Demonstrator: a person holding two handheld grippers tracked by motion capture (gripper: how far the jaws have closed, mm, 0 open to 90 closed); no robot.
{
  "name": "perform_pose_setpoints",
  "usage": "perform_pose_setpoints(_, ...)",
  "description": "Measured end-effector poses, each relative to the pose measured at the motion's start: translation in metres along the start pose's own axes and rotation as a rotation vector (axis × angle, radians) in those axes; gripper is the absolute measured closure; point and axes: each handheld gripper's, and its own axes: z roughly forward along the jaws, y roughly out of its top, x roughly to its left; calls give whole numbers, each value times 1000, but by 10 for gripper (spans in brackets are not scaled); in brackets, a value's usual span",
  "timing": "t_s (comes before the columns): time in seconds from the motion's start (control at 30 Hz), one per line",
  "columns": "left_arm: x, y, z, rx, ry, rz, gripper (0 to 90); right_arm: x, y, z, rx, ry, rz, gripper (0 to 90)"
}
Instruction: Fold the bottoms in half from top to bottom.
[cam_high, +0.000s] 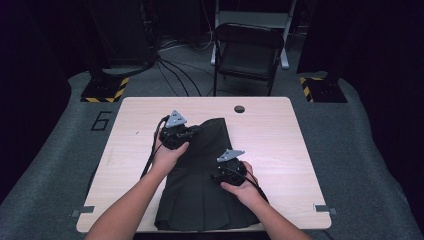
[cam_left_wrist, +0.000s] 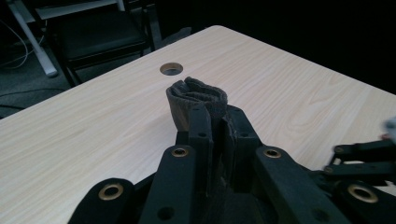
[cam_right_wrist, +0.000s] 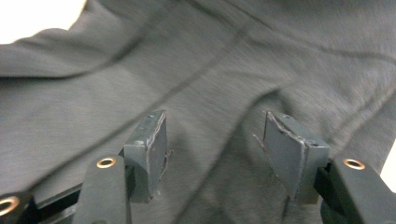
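Risk of a lost fold on the dark grey pleated fabric garment (cam_high: 207, 180)

The garment lay across the lower middle of the pale wooden surface (cam_high: 280, 145). The left tool (cam_left_wrist: 212, 112) was clenched on a bunched wad of the cloth's upper edge, seen at centre frame in the left gripper view; a hard pull could drag the whole garment or slip the wad free. The right tool (cam_right_wrist: 212, 154) stood released, jaws spread over flat cloth, so closing there might pinch several layers and skew the pleats.
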Motion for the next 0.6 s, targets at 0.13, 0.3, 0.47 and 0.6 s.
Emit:
perform_pose_setpoints(0.13, -1, -2, -8, -8, -13, -8, 827, -5, -3, 8, 37, -21, 30, 398)
perform_pose_setpoints(0.3, -2, -4, -22, -40, -13, -9, 827, -2, -10, 11, 14, -47, 21, 404)
perform_pose_setpoints(0.47, -4, -9, -36, -41, -21, 0, 827, -1, -15, 11, -3, -43, 40, 414)
perform_pose_setpoints(0.6, -4, -16, -48, -57, -20, -3, 827, -3, -15, 12, -4, -29, 40, 417)
